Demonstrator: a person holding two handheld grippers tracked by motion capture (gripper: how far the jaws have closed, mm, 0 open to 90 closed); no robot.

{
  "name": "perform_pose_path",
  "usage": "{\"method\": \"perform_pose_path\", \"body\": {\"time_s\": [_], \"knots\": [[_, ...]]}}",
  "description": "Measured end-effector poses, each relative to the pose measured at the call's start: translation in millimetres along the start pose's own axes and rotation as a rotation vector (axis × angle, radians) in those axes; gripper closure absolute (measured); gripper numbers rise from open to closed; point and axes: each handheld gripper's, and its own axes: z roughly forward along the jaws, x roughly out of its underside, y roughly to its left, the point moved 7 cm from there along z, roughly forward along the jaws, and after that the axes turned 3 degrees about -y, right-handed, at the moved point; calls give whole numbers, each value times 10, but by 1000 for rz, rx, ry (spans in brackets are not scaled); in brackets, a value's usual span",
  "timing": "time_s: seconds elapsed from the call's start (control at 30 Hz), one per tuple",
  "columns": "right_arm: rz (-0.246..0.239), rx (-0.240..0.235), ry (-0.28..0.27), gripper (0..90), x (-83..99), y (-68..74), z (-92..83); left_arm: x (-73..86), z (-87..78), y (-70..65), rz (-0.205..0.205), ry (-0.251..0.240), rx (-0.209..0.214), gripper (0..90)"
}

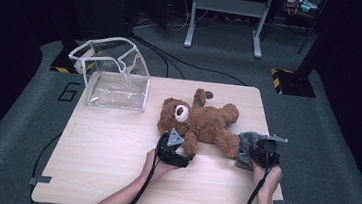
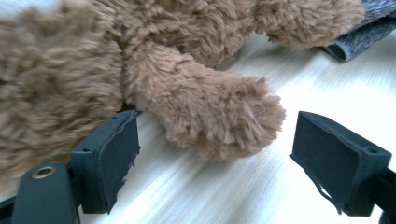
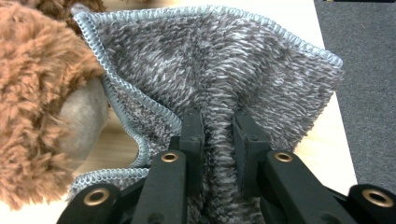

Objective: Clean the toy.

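While a brown teddy bear (image 1: 202,121) lies on its back near the middle of a pale wooden table (image 1: 103,160), 2 hand-held grippers work at its near side. At the bear's arm, the left gripper (image 1: 183,157) stands with its jaws spread wide; in the left gripper view the furry paw (image 2: 224,121) lies on the tabletop between the 2 black pads (image 2: 112,158), touching neither. To the right, the right gripper (image 1: 259,152) has its jaws pinched nearly together on a bunched fold of a grey knitted cloth (image 3: 224,65), which has a pale blue stitched edge. That cloth lies at the table's right edge, just beside the bear's leg, its hem against the pale foot sole (image 3: 81,116) in the right gripper view. A person's left hand (image 1: 155,167) and right hand (image 1: 268,176) come in from the near edge, a cable trailing from each tool. At the far left corner of the table stands a clear plastic bag (image 1: 116,75) with white trim, its mouth open, well apart from the bear.
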Motion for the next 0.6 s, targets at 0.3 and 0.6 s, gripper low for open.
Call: {"method": "perform_pose_path", "body": {"time_s": [0.3,0.6], "knots": [[-3,-1,2,759,23,-41,-2,2,169,1,9,28,-25,170],[7,-5,11,757,40,-24,11,1,209,-1,20,6,-86,440]]}}
